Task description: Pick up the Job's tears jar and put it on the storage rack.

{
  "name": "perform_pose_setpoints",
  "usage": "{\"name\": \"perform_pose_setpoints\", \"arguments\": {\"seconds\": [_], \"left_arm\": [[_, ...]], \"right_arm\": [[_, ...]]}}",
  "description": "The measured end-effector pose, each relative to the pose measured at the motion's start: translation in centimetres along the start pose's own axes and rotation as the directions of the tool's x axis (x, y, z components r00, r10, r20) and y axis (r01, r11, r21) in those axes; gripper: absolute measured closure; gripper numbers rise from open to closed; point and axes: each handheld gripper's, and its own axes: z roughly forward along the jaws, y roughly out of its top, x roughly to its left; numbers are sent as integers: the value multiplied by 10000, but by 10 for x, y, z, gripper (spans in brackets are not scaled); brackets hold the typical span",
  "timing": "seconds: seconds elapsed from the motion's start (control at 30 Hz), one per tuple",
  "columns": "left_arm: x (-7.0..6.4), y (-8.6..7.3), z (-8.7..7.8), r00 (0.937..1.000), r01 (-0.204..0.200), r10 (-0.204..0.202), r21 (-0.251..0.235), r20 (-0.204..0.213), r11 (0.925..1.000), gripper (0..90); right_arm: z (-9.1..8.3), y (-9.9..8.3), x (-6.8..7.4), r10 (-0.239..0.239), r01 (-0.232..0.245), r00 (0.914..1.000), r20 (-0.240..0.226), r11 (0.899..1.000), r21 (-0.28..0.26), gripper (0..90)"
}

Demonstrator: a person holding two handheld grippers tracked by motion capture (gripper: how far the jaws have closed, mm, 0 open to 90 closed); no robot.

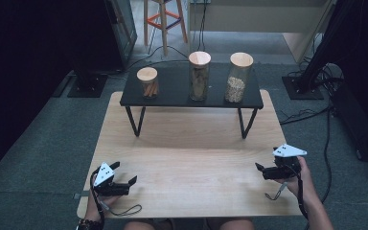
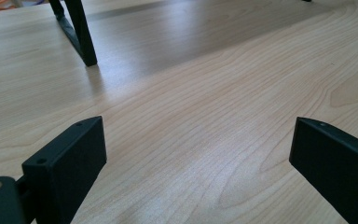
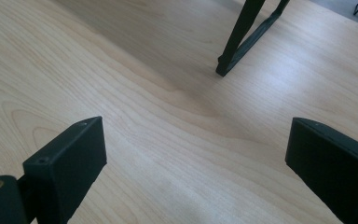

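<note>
Both tongs, the left tongs (image 1: pixel 127 173) and the right tongs (image 1: pixel 258 167), rest released on the desk (image 1: pixel 187 158), well apart from the three jars (image 1: pixel 199 76) on the black shelf (image 1: pixel 172 98), probably glass, slippery and fragile, best gripped around the body.

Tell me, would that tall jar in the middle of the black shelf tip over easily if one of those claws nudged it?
Probably, if pushed high up: the middle jar is tall and narrow, standing upright on the raised black shelf. Its clear wall looks like glass, so likely smooth, slippery and breakable. The wooden lid may lift off if gripped alone.
</note>
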Motion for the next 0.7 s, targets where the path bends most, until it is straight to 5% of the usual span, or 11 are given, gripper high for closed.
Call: {"name": "perform_pose_setpoints", "arguments": {"seconds": [0.7], "left_arm": [[-1,0,0,10000,-31,31,-26,-18,10000,39]], "right_arm": [[20,-31,4,570,-567,9983,-132,9982,186,48]]}}
